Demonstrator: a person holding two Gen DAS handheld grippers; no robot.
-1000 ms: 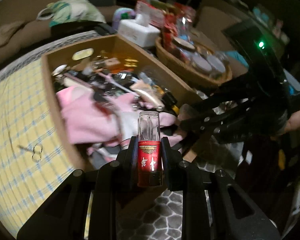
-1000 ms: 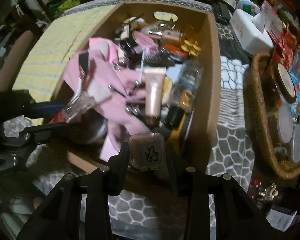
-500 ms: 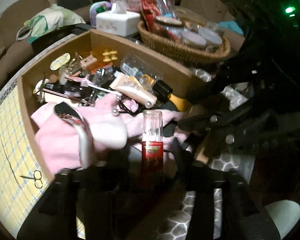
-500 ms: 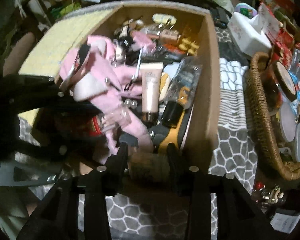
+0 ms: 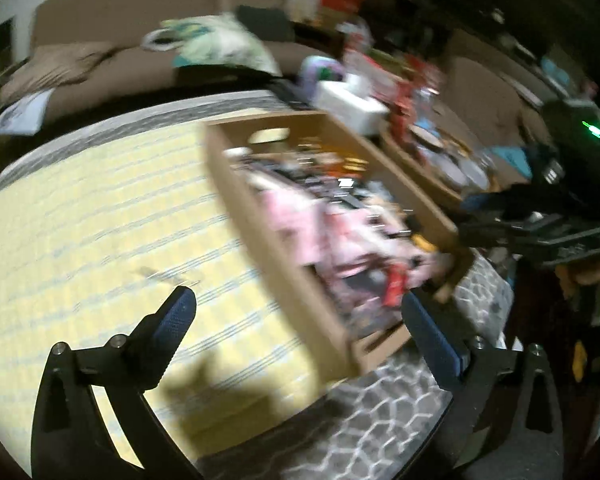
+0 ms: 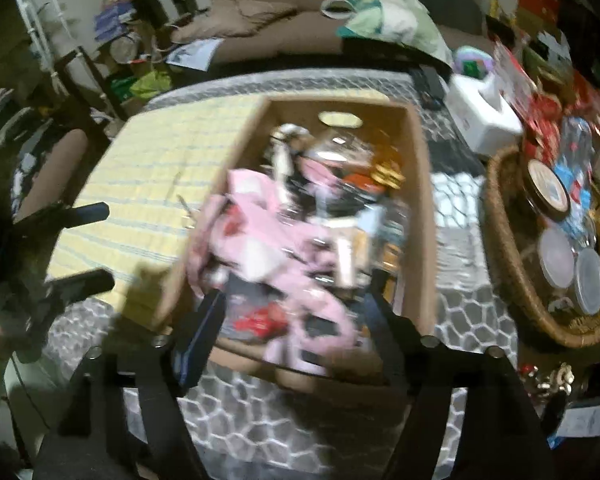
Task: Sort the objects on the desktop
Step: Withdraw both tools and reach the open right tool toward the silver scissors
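A cardboard box (image 6: 424,208) full of small items and pink cloth (image 6: 276,248) sits on the table; it also shows in the left wrist view (image 5: 268,240). A red item (image 5: 394,290) lies at the box's near end, also seen in the right wrist view (image 6: 260,320). My left gripper (image 5: 296,312) is open and empty, held over the box's left wall and the yellow cloth. My right gripper (image 6: 296,300) is open and empty above the box's near end. Both views are blurred.
A yellow checked cloth (image 5: 100,232) covers the table left of the box. A wicker basket (image 6: 500,248) with jars stands to the right, a white tissue box (image 6: 480,120) behind it. A grey honeycomb mat (image 6: 260,420) lies in front.
Both grippers have opened and pulled back. The red lighter is out of my left gripper and the brown compact out of my right. The left view swung left.
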